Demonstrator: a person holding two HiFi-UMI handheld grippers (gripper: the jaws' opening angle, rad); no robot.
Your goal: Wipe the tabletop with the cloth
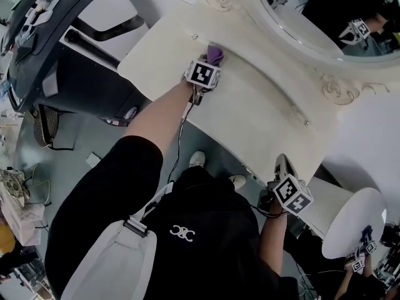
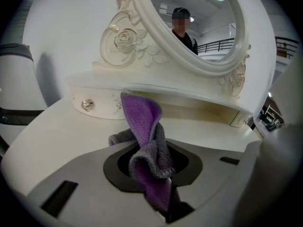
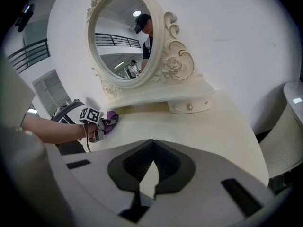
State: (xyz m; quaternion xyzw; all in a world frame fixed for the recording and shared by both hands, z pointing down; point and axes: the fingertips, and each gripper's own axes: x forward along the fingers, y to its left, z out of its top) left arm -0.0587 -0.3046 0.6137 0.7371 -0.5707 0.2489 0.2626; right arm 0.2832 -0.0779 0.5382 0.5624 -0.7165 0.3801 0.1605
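Observation:
A purple and grey cloth [image 1: 215, 55] lies bunched against the cream tabletop [image 1: 250, 111] at its far left, near the mirror base. My left gripper [image 1: 211, 61] is shut on it. In the left gripper view the cloth [image 2: 142, 122] stands up folded out of the jaws of the left gripper [image 2: 154, 174]. My right gripper [image 1: 282, 165] hangs at the table's front right edge, away from the cloth, shut with nothing in it [image 3: 144, 183]. From the right gripper view, the left gripper [image 3: 97, 122] and cloth [image 3: 111, 116] rest on the tabletop [image 3: 203, 131].
An oval mirror [image 1: 312, 17] in a carved frame stands at the back on a low shelf with drawer knobs [image 2: 86, 105]. A dark bulky machine [image 1: 56, 55] stands left of the table. A white round stool [image 1: 353, 220] is at the right.

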